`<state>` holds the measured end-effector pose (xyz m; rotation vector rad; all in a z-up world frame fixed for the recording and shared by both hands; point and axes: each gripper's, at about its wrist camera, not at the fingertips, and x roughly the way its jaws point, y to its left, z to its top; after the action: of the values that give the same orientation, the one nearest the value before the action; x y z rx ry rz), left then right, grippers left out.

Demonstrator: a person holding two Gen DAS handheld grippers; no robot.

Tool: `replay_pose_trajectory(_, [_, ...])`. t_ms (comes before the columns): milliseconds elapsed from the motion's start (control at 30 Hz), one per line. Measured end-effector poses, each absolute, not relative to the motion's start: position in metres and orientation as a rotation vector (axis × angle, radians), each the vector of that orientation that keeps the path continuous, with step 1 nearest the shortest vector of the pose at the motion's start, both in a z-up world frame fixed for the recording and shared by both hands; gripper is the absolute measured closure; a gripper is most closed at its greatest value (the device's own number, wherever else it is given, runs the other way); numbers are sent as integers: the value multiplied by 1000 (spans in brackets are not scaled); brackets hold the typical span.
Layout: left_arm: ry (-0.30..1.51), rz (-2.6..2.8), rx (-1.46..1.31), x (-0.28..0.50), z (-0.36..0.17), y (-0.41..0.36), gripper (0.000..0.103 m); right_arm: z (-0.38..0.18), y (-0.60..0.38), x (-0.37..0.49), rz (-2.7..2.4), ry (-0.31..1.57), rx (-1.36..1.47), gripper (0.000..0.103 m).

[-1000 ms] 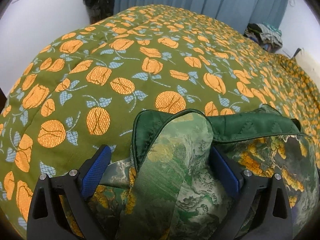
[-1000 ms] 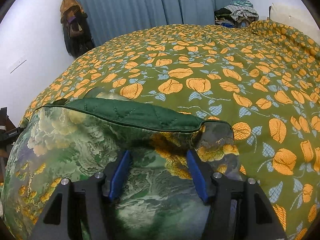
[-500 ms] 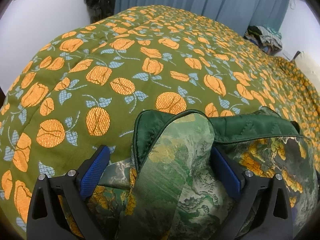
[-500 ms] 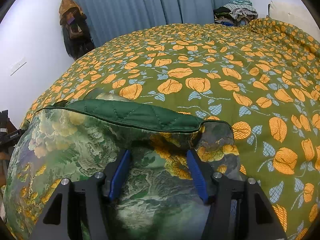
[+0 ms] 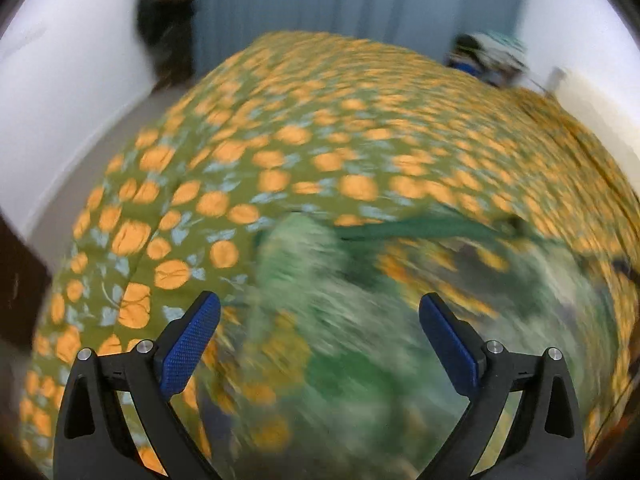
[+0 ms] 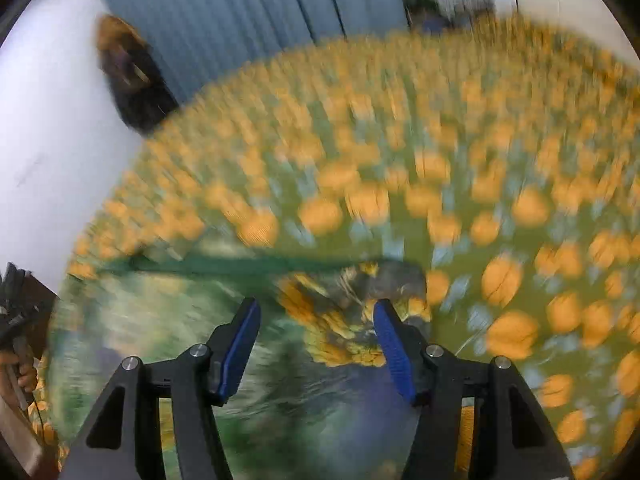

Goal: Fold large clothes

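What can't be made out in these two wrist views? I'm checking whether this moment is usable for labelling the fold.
- Left wrist view: the green garment is smeared by motion blur; its fold lines and edges are unreadable.
- Left hand-held gripper: the pads stand wide apart, clear of the cloth.
- Right wrist view: blur hides whether the right hand-held gripper presses the garment.
- Clothes pile by the curtain: too blurred to identify.
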<state>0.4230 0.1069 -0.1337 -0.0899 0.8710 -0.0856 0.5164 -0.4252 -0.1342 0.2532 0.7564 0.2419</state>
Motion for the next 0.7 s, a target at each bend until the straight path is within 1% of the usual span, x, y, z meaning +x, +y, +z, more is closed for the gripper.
replay_pose_trajectory(67, [870, -188, -41, 407, -123, 77, 2, -117, -423, 482, 318, 710, 282, 43])
replay_pose_trajectory(133, [905, -290, -11, 401, -122, 42, 2, -111, -415, 440, 365, 671, 273, 43])
replay_pose_trajectory(233, [1035, -387, -6, 410, -148, -11, 2, -124, -397, 367, 394, 645, 260, 41])
replay_pose_trajectory(333, [1079, -366, 5, 430, -171, -40, 2, -140, -391, 318, 403, 638, 305, 41])
replay_pose_trajectory(433, [1129, -301, 11, 470, -191, -55, 0, -142, -386, 308, 419, 660, 299, 41])
replay_pose_trajectory(567, [1143, -223, -4, 516, -192, -65, 0, -150, -388, 315, 401, 678, 296, 41])
replay_pose_trajectory(700, [1143, -199, 26, 534, -197, -69, 0, -159, -383, 320, 424, 711, 283, 41])
